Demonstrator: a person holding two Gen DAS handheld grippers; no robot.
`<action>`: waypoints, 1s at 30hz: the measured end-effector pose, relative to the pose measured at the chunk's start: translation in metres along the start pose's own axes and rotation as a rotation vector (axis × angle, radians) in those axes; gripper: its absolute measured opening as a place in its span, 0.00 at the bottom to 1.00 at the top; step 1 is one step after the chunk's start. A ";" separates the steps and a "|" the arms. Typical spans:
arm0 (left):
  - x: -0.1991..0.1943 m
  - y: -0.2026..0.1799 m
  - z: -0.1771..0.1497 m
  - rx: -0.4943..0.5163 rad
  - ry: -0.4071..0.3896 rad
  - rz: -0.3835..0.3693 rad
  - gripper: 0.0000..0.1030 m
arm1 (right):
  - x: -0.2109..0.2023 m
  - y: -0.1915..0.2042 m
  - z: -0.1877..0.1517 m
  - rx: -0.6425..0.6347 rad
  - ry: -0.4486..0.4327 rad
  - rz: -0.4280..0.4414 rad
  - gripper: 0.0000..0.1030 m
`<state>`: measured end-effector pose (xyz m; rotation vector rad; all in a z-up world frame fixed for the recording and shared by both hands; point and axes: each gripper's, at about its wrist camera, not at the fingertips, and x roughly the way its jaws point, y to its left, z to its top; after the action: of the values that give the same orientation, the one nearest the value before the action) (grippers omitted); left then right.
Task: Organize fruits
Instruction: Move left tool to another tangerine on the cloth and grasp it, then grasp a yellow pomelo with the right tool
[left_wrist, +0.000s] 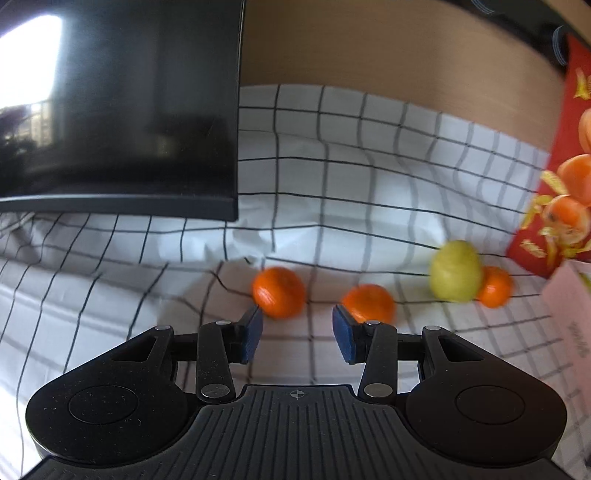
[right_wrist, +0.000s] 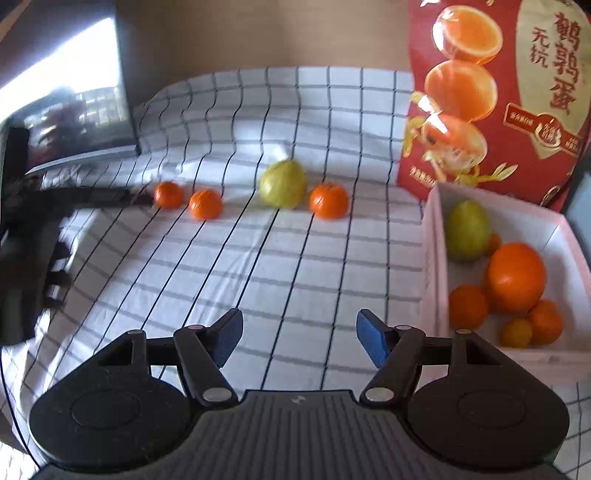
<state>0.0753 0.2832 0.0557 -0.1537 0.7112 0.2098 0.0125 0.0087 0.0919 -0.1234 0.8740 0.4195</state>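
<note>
Your left gripper (left_wrist: 297, 334) hangs open and empty just short of two oranges (left_wrist: 279, 291) on the checked cloth (left_wrist: 332, 184). Your right gripper (right_wrist: 299, 338) is open wider, holding nothing (bare cloth between its pads). A pear (right_wrist: 283, 183) sits between oranges; more fruit fills the white box (right_wrist: 436, 236).

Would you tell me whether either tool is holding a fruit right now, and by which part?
Nothing is held. The left tool and the right tool both stand open with only the checked cloth between their pads.
</note>
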 end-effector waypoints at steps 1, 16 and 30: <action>0.008 0.001 0.002 0.001 0.004 -0.001 0.45 | 0.001 0.003 -0.003 -0.001 0.006 -0.008 0.67; 0.062 0.010 0.007 0.035 0.050 0.008 0.48 | 0.040 0.012 -0.012 0.009 0.094 -0.062 0.67; -0.045 0.003 -0.056 -0.119 0.140 -0.239 0.47 | 0.070 0.019 0.070 -0.177 -0.035 -0.057 0.67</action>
<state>0.0060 0.2680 0.0429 -0.3674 0.8130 0.0127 0.0944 0.0670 0.0847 -0.3020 0.7963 0.4441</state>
